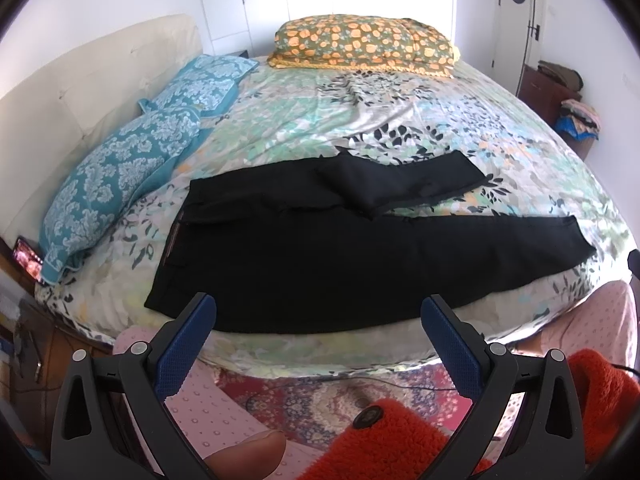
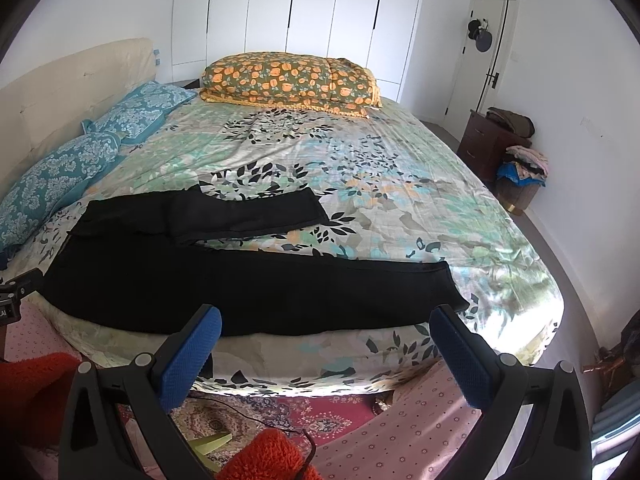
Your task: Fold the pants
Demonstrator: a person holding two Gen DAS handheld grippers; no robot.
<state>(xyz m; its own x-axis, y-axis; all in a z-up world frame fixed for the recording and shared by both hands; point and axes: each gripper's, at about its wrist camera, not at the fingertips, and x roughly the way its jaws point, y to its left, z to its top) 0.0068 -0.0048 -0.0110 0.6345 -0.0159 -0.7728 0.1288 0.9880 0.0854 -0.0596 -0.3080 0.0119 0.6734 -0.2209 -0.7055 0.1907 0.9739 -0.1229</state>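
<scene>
Black pants lie spread on the floral bed sheet, waistband to the left, legs to the right. The near leg lies along the bed's front edge; the far leg is doubled back on itself. The pants also show in the right wrist view, with the near leg's hem at the right. My left gripper is open and empty, held just short of the bed's front edge. My right gripper is open and empty, also in front of the bed edge, close to the near leg.
Two blue patterned pillows lie by the cream headboard on the left. A folded orange-flowered quilt sits at the far side. A dark nightstand and a clothes pile stand at right. A patterned rug covers the floor below.
</scene>
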